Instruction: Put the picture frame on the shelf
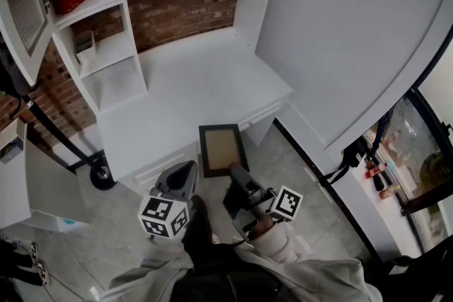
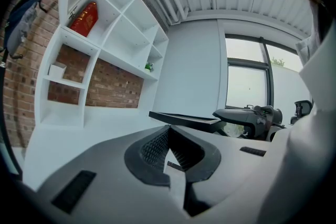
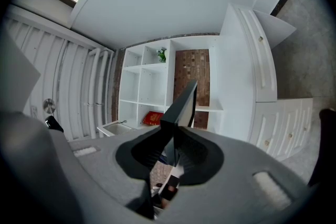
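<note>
Item: picture frame [image 1: 223, 148], held level over the front edge of the surface [image 1: 191, 85], near edge pinched in my right gripper [image 1: 238, 175]. Left gripper [image 1: 185, 172]: pressed together, empty. Handling: I'd tilt it upright before reaching the shelf [image 1: 106, 53].

The frame [image 1: 223, 150] is hanging at the bench's [image 1: 198, 81] near edge, in the right hand-held gripper [image 1: 237, 170]; the left hand-held gripper [image 1: 185, 170] is sitting just left. The shelf [image 1: 113, 46] is standing behind the bench.
</note>
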The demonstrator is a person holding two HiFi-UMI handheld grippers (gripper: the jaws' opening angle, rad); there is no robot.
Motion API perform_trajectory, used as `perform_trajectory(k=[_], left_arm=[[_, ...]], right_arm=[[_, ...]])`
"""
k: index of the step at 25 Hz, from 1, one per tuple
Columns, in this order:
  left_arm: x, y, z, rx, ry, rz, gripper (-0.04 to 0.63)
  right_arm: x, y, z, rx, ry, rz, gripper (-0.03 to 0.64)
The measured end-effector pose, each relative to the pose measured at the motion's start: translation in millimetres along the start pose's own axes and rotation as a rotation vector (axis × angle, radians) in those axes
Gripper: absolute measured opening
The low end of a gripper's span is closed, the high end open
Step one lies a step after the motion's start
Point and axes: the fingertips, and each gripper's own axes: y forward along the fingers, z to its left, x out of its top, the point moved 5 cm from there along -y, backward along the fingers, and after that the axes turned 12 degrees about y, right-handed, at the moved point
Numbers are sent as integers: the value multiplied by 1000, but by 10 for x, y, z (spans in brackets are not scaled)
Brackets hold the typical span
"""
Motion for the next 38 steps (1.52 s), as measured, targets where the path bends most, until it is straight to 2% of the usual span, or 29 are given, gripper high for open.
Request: perform_trajectory(k=[8,16,26,38], left_arm=[[65,452,269,1,-3,1,3],[270,1015,711,15,1,-14,3],[732,1688,1440,52,23,-39,3],[1337,2417,2304,50,57,-82,3]], right_arm=[[412,360,-42,-13,-14,-1,71],[926,994,36,10,-27,18,71],[1495,1952,177,25,-6,49,71],[2145,3266,577,75,-51,123,71]])
